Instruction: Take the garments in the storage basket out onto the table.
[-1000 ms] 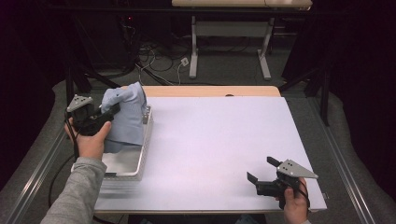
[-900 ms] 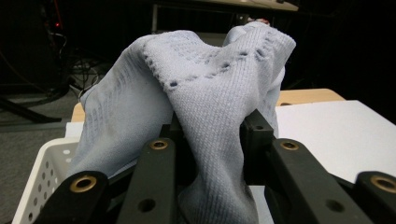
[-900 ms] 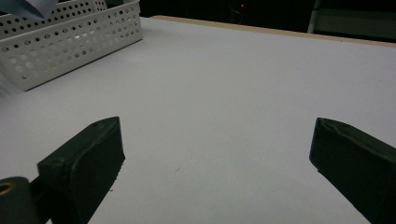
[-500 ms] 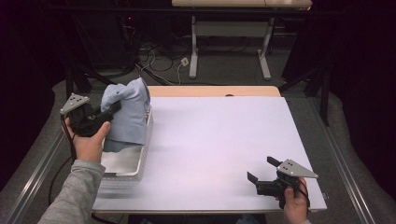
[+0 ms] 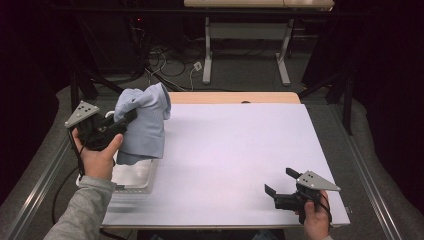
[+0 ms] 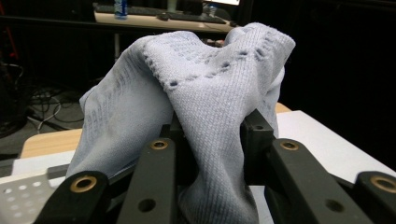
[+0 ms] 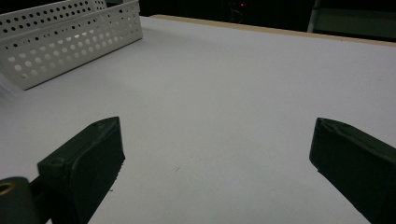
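Near edge, right side: we see the right gripper [image 5: 281,190] low over the white tabletop [image 5: 235,150], held in the person's right hand [image 5: 316,222]. Its fingers [image 7: 84,163] are spread wide apart, nothing between them, just bare tabletop under the gap.

Left side, a bit farther in: the left hand [image 5: 97,157] holds the left gripper [image 5: 127,119] raised above the white perforated basket [image 5: 131,175]. The basket sits at the tabletop's left edge; in the right gripper view its holed wall [image 7: 70,42] shows at the far left.

The left gripper's fingers [image 6: 254,135] are clenched on a light blue knitted cloth [image 5: 145,125]. In the left gripper view we see the cloth [image 6: 210,93] pinched between the two fingers, bunching up above them and draping down both sides. From the high view the cloth hangs lifted, its lower edge reaching to the basket's far end; we cannot tell whether it touches the rim.

Farther off: wooden strip [image 5: 235,97] along the tabletop's far edge, then grey floor with cables [image 5: 170,62] and a white desk frame [image 5: 245,50] in the dark background.
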